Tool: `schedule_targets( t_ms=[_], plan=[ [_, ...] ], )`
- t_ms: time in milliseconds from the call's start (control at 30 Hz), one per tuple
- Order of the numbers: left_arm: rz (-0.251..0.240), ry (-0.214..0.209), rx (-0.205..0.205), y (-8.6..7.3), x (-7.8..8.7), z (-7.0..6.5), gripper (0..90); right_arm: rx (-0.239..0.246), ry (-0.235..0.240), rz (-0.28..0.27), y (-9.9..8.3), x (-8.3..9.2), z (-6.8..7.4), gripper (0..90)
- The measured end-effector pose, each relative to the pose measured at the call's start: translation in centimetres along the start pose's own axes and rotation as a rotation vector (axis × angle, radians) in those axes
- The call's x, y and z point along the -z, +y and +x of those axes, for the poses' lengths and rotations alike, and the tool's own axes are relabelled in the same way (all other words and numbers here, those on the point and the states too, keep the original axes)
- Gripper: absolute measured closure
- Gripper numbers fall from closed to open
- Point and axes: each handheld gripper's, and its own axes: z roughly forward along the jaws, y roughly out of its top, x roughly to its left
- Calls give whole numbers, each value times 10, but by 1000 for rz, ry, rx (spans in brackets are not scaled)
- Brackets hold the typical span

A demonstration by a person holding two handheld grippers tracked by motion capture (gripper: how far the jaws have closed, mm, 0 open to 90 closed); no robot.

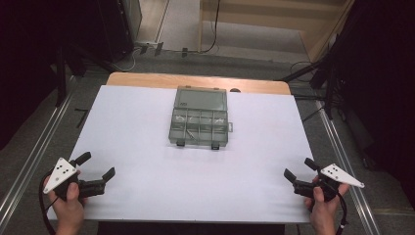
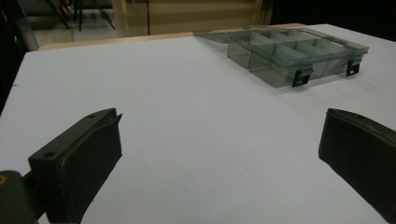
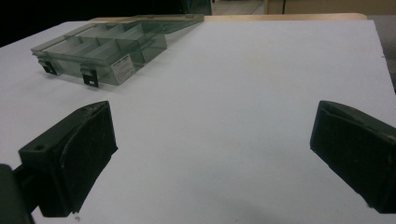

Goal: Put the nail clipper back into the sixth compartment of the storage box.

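Observation:
A clear smoky plastic organizer box [image 1: 199, 126] lies open at the middle of the white table [image 1: 147, 147], its lid [image 1: 201, 99] folded flat toward the far side. Dividers split it into several compartments; what they hold is too small to tell. My left gripper [image 1: 99, 163] is held near the front left corner, open and holding nothing. My right gripper [image 1: 298, 167] sits near the front right corner, also open and holding nothing. Both point toward the box. From the left gripper [image 2: 220, 126] the box [image 2: 289, 53] lies far ahead to the right. From the right gripper [image 3: 212, 121] the box [image 3: 100, 49] lies far ahead to the left.
A wooden tabletop edge [image 1: 195, 81] shows beyond the white surface. Dark stands and cables [image 1: 313, 73] flank the table on the floor. Metal rails [image 1: 34, 156] run along both sides. Bare white surface separates the grippers from the box.

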Motion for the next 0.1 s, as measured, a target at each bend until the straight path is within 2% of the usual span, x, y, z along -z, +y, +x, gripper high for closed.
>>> schedule_targets(
  t_ms=[100],
  plan=[
    [3,-1,-3,0,0,0,0,-4,9,5,0,-1,-1,8]
  ],
)
